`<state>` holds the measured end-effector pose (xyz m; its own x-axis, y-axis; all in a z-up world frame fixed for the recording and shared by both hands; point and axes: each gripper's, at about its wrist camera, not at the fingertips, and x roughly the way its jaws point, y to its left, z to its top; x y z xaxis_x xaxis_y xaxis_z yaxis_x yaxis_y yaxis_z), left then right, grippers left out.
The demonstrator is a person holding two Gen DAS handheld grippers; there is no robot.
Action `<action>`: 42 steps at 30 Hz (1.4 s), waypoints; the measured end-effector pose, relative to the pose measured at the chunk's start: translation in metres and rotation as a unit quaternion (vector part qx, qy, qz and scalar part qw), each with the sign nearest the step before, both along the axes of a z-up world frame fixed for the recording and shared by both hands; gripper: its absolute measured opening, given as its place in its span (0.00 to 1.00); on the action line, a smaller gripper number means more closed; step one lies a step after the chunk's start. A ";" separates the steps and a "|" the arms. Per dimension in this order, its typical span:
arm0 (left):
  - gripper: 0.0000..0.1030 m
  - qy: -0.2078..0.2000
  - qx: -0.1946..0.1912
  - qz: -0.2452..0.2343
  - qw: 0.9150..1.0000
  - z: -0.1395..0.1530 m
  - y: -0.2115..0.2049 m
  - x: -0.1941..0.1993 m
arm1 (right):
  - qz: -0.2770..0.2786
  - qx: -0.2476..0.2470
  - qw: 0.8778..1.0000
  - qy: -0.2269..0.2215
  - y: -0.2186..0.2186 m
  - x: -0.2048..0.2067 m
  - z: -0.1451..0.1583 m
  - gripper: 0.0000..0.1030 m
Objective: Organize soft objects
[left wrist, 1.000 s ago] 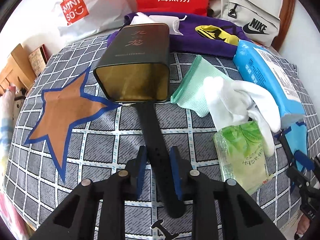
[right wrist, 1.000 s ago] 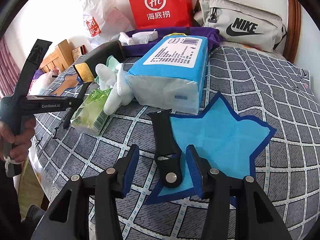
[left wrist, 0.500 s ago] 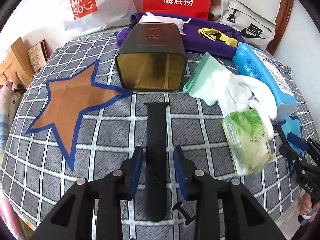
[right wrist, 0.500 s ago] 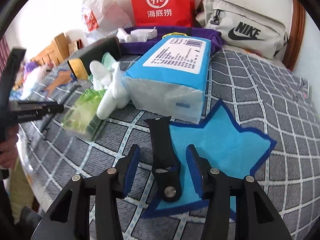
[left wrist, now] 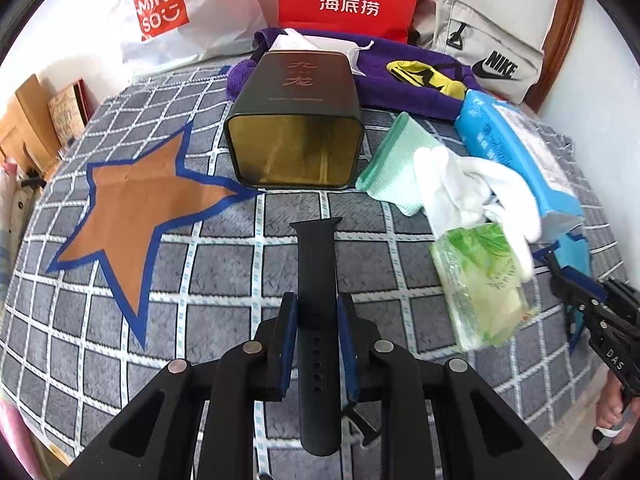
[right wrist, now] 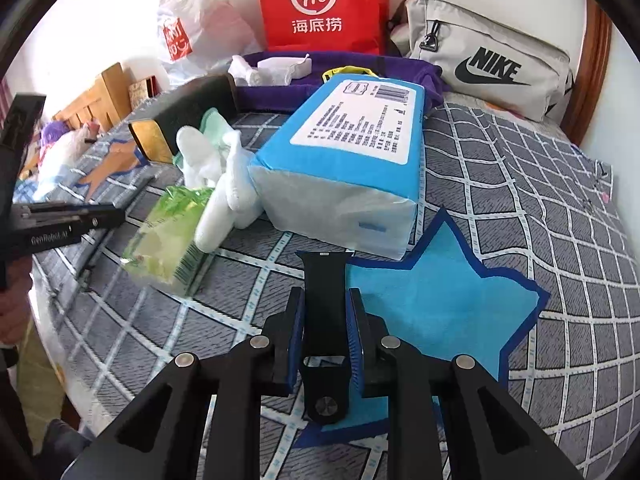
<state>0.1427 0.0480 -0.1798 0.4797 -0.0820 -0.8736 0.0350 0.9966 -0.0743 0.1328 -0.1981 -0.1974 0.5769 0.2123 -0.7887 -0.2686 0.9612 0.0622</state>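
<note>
Nearest in the left wrist view, the left gripper (left wrist: pixel 317 344) has its jaws closing on the long black strap (left wrist: pixel 318 320), narrow now, with the blue pads against both edges near its punched holes. The strap lies flat on the checked bedspread (left wrist: pixel 224 280), close to the near edge, running straight toward the open tin (left wrist: pixel 294 148).

In the right wrist view, the right gripper (right wrist: pixel 325 334) is also closing on the short black strap (right wrist: pixel 324 308), its pads at both sides above the slot and stud. This strap lies on the near corner of the blue star patch (right wrist: pixel 440 312).

To do this step well, I judge each grip should finish squarely across the strap's width before any lift, since thin rubber could buckle or slip sideways. Lift slowly and keep the free ends clear of the green tissue pack (right wrist: pixel 168 236).

Farther off, the white gloves (right wrist: pixel 224 184) and the blue tissue pack (right wrist: pixel 352 168) lie mid-bed; the red bag (right wrist: pixel 320 4) stands at the far edge.
</note>
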 end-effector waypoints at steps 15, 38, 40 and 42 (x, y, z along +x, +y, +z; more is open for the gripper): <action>0.19 -0.022 -0.037 0.029 0.999 0.038 0.019 -0.011 | -0.002 0.020 1.000 -0.021 0.006 -0.015 0.049 0.20; 0.19 -0.061 -0.069 0.049 0.995 0.091 0.029 0.016 | -0.016 0.025 0.998 -0.052 0.004 0.013 0.109 0.20; 0.19 -0.064 -0.069 0.049 0.994 0.095 0.030 0.021 | -0.019 0.025 0.998 -0.055 0.002 0.018 0.112 0.20; 0.19 -0.067 -0.072 0.047 0.994 0.099 0.030 0.026 | -0.022 0.024 0.998 -0.056 0.001 0.022 0.115 0.20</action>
<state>0.1685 0.0777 -0.0805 0.6019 -0.1503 -0.7843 -0.0388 0.9755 -0.2167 0.1552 -0.1974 -0.0827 0.6704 0.2217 -0.7081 -0.2345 0.9687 0.0812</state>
